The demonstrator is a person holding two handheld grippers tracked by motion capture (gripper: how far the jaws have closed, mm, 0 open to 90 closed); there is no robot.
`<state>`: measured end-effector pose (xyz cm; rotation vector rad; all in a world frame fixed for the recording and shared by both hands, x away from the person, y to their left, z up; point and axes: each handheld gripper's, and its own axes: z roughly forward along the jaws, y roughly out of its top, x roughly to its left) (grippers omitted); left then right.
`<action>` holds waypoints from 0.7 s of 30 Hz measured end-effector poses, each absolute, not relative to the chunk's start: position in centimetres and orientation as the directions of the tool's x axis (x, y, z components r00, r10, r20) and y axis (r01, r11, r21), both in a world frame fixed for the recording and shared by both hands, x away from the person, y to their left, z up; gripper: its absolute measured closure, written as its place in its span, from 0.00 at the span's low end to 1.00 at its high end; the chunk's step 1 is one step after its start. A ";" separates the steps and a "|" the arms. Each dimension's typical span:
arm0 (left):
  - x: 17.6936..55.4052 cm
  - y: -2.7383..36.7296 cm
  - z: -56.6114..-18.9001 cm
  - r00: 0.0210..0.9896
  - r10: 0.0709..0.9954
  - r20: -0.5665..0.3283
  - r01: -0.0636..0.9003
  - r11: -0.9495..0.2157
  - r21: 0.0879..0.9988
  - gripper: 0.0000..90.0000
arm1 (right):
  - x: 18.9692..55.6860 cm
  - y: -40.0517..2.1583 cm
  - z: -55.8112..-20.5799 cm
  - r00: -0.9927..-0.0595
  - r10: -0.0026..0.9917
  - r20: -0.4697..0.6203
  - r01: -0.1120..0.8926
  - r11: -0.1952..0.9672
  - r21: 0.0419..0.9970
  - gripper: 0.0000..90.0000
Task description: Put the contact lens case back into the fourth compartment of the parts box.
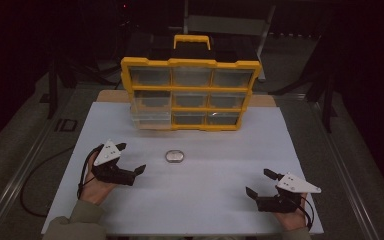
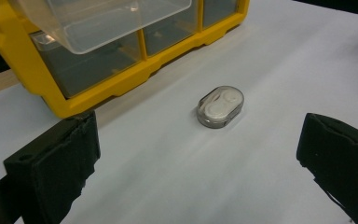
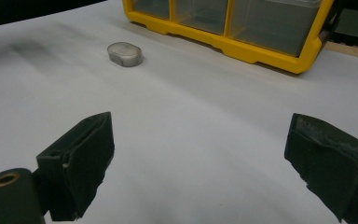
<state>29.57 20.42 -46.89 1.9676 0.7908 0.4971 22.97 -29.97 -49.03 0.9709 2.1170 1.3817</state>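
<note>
With the small oval case with a smoked clear lid and two white round parts inside point(image 1: 174, 156) taken as the landmark, the left claw point(image 1: 131, 158) sits just to its left and slightly nearer the person, jaws spread wide and holding nothing; in the left gripper view the case point(image 2: 220, 106) lies ahead between the two black jaws, a little toward the right one. The case rests flat on the white desk point(image 1: 195, 195), apart from everything else. Beyond it stands the yellow plastic organiser with clear drawers point(image 1: 190, 94), and the clear drawer at its lower left point(image 1: 152, 119) appears pulled forward, which looks like the likely place for the case. To do the pickup well, I would centre the left claw over the case first, then turn the hand so the jaws close across its short width rather than its long axis, since the rounded ends would likely slip. The lid looks smooth, so come down low, close to the desk, and close gently on the side walls. Well to the right of the case and nearer the person, the right claw point(image 1: 264, 183) is also wide open and empty; from its own view the case point(image 3: 125, 54) lies far off, so it is best kept clear.
</note>
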 end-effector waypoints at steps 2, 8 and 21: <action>29.8 20.2 -47.0 0.714 0.700 0.022 0.333 -0.367 0.868 0.00 | 23.0 -30.0 -49.0 -0.664 0.748 0.016 0.317 0.261 0.912 0.09; 30.6 19.5 -47.1 0.726 0.688 0.022 0.338 -0.385 0.859 0.00 | 23.0 -30.0 -49.0 -0.665 0.747 0.018 0.316 0.260 0.913 0.09; 32.0 18.2 -46.7 0.764 0.644 0.034 0.334 -0.440 0.834 0.00 | 23.0 -30.0 -49.0 -0.666 0.746 0.016 0.318 0.264 0.911 0.09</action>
